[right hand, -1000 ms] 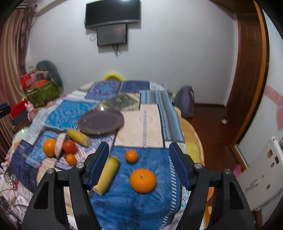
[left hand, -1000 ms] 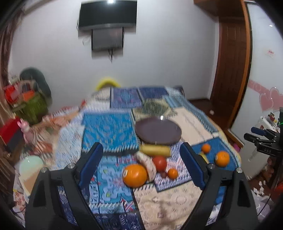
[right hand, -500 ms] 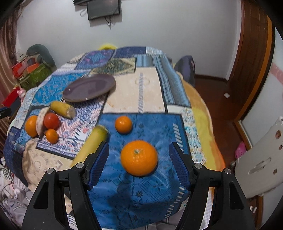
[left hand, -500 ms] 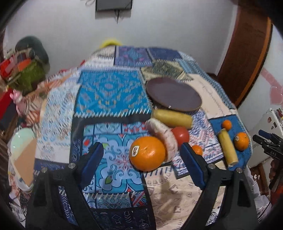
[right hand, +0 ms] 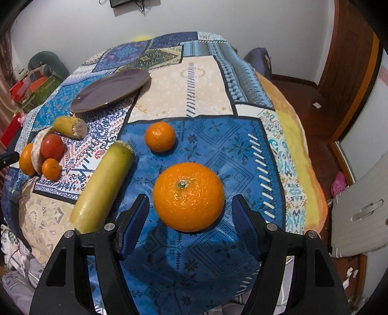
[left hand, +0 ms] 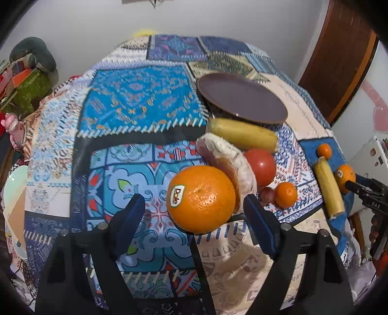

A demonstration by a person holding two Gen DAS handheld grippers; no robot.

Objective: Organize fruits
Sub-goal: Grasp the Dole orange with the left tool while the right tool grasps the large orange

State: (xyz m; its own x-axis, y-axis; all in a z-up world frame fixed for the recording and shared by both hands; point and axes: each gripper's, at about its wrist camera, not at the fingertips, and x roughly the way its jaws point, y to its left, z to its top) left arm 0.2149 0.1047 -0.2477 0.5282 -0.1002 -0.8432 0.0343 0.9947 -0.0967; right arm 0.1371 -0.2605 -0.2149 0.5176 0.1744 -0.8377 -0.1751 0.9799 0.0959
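Lying on the quilt (right hand: 206, 80): two big oranges (right hand: 188, 196), one plate (right hand: 110, 90); left fingers (left hand: 134, 213) closing, right fingers (right hand: 135, 219) apart, both empty.

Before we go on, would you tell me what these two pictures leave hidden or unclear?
- Left wrist view: the stickered orange hides part of the pale slice behind it; what fruit the slice is stays unclear.
- Left wrist view: the small dark fruit is too small to name.
- Right wrist view: the wall screen is cut off by the top edge.
- Both views: the bed's near edge sits behind the gripper bodies.
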